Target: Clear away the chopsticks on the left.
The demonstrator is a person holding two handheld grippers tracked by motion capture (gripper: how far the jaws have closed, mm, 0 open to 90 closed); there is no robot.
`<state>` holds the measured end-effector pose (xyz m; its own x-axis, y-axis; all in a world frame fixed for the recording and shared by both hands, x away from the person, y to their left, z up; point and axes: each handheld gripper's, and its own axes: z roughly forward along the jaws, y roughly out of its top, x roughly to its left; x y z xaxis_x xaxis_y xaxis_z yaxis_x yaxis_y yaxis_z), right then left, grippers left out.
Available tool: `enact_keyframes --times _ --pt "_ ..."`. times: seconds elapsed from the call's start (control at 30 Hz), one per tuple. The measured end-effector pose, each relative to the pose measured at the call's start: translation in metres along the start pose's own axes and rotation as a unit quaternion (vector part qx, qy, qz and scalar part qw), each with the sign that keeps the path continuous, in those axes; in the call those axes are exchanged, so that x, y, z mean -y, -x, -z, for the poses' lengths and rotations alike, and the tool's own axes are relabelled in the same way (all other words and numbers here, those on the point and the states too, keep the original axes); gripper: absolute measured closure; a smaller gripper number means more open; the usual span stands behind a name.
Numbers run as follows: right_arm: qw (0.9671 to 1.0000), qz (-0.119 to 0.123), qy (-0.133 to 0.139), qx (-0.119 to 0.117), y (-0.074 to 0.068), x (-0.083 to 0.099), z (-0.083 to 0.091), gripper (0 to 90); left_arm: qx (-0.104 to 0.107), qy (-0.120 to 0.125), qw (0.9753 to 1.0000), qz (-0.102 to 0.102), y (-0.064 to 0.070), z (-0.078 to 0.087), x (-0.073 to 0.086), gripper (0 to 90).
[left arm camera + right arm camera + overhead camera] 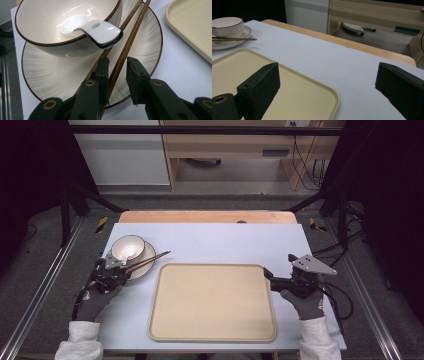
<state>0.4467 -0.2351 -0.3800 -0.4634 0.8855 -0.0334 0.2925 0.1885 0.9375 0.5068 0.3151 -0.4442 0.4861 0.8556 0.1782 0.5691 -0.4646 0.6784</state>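
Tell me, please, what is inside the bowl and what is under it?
Inside the bowl lies a white spoon, its handle over the rim. Under the bowl is a plate. The plate's middle is covered by the bowl.

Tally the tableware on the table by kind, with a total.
Bowl: 1
Plate: 1
Ceramic spoon: 1
Wooden chopsticks: 2
Beige tray: 1
Total: 6

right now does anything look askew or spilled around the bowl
Nothing spilled or damaged. The chopsticks lie slanted across the plate, tips past its rim, beside the bowl holding the spoon. The left hand-held gripper straddles one chopstick.
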Motion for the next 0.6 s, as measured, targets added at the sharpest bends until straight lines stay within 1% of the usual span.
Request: enact_keyframes --times 0.1,0.17,0.2,0.27,0.3,0.37,0.43,0.5,0.6 --pt "1.0000 0.000 0.000 0.000 -0.0002 0.0001 -0.0002 6.0 0.006 -0.002 0.9999 0.008 0.0000 -0.0012 -0.0003 74.9" --pt "1.0000 0.000 -0.001 0.000 -0.0002 0.0002 -0.0003 5.9 0.010 -0.004 0.9999 0.009 0.0005 -0.0004 -0.0011 76.5" --pt "1.0000 0.000 -0.001 0.001 -0.0003 0.0002 -0.0004 6.0 0.009 -0.004 0.9999 0.010 0.0013 -0.0004 -0.0014 78.3" --pt "1.0000 0.000 -0.001 0.001 -0.0003 0.0002 -0.0004 6.0 0.014 -0.006 0.9998 0.011 0.0028 0.0000 -0.0025 81.5" --pt "1.0000 0.000 -0.001 0.001 -0.0003 0.0002 -0.0003 5.9 0.011 -0.006 0.9999 0.010 0.0051 -0.0003 -0.0033 81.8" --pt "1.0000 0.000 -0.002 0.001 -0.0001 0.0002 -0.0001 6.0 0.011 -0.009 0.9998 0.011 0.0070 -0.0002 -0.0042 82.5" --pt "1.0000 0.002 -0.001 0.001 0.0002 0.0002 -0.0001 5.9 0.007 -0.010 0.9999 0.011 0.0089 -0.0007 -0.0052 82.6" --pt "1.0000 0.001 0.000 0.000 0.0002 0.0001 0.0001 5.9 0.008 -0.011 0.9998 0.016 0.0095 -0.0015 -0.0066 82.2" --pt "1.0000 0.001 0.000 0.000 0.0003 0.0000 0.0004 5.9 0.012 -0.011 0.9994 0.030 0.0100 -0.0031 -0.0092 77.9"
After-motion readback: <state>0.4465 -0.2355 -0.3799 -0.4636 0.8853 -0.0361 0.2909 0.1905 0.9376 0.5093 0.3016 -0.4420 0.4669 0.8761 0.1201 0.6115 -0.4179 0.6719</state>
